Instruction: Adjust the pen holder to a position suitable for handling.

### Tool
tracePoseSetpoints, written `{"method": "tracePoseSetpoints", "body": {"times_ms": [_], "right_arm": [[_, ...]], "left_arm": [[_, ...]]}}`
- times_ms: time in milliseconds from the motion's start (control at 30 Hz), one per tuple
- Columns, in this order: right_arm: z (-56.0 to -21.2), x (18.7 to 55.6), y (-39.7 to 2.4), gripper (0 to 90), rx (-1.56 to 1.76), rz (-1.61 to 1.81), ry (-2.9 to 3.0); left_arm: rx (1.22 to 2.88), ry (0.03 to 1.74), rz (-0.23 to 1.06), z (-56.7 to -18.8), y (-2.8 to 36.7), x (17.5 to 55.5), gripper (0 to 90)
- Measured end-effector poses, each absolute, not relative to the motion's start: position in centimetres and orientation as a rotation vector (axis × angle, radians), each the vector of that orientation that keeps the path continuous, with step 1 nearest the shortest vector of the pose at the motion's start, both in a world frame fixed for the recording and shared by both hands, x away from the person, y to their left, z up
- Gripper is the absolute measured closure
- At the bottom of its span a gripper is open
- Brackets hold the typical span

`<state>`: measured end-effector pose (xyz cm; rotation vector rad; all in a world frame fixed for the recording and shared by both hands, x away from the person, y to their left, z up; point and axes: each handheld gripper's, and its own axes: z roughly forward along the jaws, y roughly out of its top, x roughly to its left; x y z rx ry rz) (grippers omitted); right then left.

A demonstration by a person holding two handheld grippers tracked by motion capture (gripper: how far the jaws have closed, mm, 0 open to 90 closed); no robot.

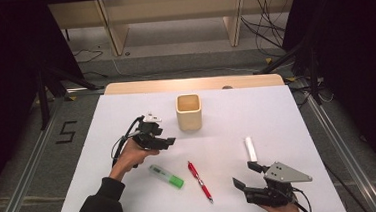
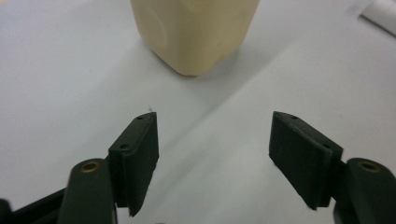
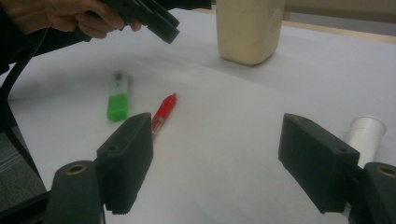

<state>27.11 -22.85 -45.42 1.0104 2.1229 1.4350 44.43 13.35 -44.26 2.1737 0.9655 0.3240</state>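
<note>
Left gripper (image 1: pixel 164 141) — jaws spread, empty, just short of the cup (image 1: pixel 189 112). Right gripper (image 1: pixel 246 175) — spread, idle beside the white tube (image 1: pixel 249 148). Highlighter (image 1: pixel 166 176) and pen (image 1: pixel 200 181) lie between; I'd approach either low, jaws straddling the barrel.

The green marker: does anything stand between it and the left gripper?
Nothing visible does. The green marker lies on bare table just below the open left gripper; the red pen lies to its right, off that path.
</note>
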Motion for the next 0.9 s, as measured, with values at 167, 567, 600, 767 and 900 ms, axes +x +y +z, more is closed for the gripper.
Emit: {"method": "tracePoseSetpoints", "body": {"times_ms": [167, 567, 600, 767, 900], "right_arm": [[-45.4, 27.1, -22.9, 27.1, 1.009, 1.444, 2.121], [-45.3, 27.0, -22.9, 27.1, 1.005, 1.441, 2.123], [-45.3, 27.0, -22.9, 27.1, 1.004, 1.442, 2.122], [-45.4, 27.0, -22.9, 27.1, 1.003, 1.443, 2.121], [-45.4, 27.1, -23.0, 27.1, 0.999, 1.446, 2.125]], "left_arm": [[2.170, 0.945, 0.339, -43.8, 13.6, 43.4, 30.5], [2.205, 0.910, 0.358, -44.1, 13.9, 41.9, 35.6], [2.205, 0.906, 0.357, -44.1, 13.9, 41.7, 36.6], [2.211, 0.878, 0.345, -44.1, 14.0, 40.8, 42.6], [2.243, 0.852, 0.331, -44.3, 13.8, 40.3, 52.4]]}}
